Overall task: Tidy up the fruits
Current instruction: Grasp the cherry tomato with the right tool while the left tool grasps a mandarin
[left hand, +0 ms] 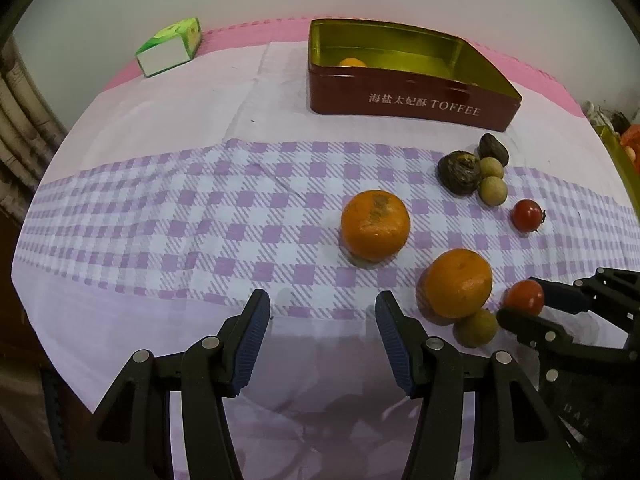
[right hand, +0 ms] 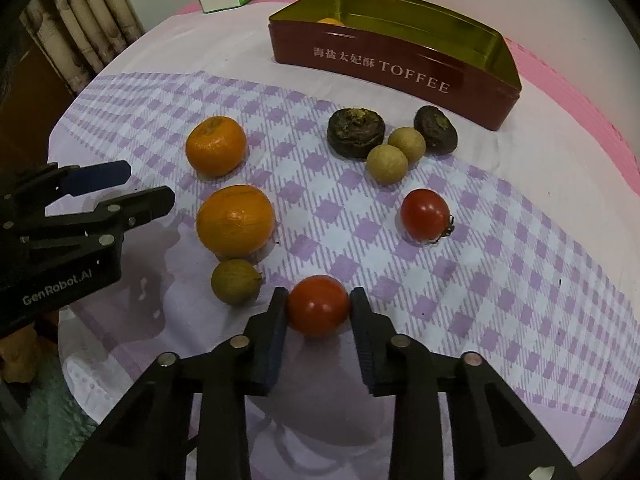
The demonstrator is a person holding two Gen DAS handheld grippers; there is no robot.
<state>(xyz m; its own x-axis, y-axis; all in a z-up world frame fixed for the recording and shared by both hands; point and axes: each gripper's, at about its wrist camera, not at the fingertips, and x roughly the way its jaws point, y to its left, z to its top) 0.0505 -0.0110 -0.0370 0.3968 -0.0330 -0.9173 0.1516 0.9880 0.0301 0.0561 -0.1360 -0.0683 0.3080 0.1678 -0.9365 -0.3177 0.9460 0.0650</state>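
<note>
Small round red tomato (right hand: 319, 305), shiny, at 6 o'clock on cloth, squeezed between right gripper (right hand: 319, 312) jaws. Left gripper (left hand: 322, 312) jaws wide apart, holding nothing. Only right view shows both pads touching tomato.

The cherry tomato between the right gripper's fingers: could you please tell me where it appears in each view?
Left wrist view: the cherry tomato sits at the lower right edge, between the fingers of the right gripper coming in from the right.
Right wrist view: it is at lower centre, between that gripper's own fingers.
Shared landmark: the red toffee tin, at the top of both.
</note>
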